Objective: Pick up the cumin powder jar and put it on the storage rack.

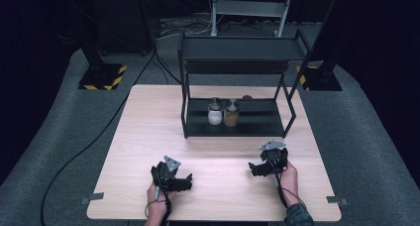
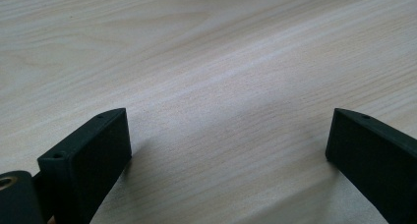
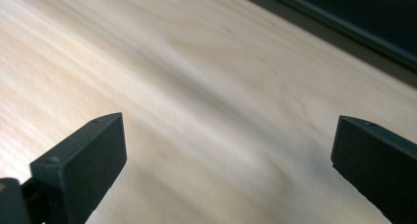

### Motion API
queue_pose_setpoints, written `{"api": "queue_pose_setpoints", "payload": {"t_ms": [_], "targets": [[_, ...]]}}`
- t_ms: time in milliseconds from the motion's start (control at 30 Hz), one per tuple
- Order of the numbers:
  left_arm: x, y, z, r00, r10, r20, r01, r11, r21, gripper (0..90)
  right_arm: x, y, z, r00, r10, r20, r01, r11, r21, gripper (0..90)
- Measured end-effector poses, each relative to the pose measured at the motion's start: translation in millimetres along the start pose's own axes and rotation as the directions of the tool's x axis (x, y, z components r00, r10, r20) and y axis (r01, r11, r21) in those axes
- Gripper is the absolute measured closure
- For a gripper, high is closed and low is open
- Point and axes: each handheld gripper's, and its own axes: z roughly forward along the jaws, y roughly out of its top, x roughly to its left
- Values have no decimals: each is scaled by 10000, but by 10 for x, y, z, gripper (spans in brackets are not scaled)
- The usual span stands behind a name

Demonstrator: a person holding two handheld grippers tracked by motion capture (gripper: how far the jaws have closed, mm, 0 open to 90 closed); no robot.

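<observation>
High view overlooks table (image 1: 223, 151); gripper views skim it closely

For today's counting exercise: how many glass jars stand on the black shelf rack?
2, side by side on the rack's lower shelf: a jar with white contents on the left, a jar with tan contents on the right. A small brown thing behind them may be part of another.

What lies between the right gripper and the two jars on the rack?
In the high view, bare table and the rack's front rail lie between the right gripper and the jars.
</observation>
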Motion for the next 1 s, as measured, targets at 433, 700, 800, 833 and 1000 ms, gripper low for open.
{"api": "queue_pose_setpoints", "payload": {"t_ms": [433,700,800,833,1000], "targets": [[-5,-3,0,10000,-4,-13,4,10000,-17,30,77,-474,-172,9962,698,526,-641,9926,-1035,0],[0,0,0,10000,5,-2,-5,10000,-1,30,74,-547,-156,9966,716,416,-679,9940,-854,0],[2,2,0,10000,9,3,-9,10000,13,30,58,-565,-156,9963,792,344,-756,9926,-954,0],[3,2,0,10000,8,5,-8,10000,14,30,66,-562,-153,9957,846,364,-810,9924,-923,0],[4,1,0,10000,6,13,-6,10000,10,30,103,-577,-155,9962,749,442,-704,9929,-963,0]]}}
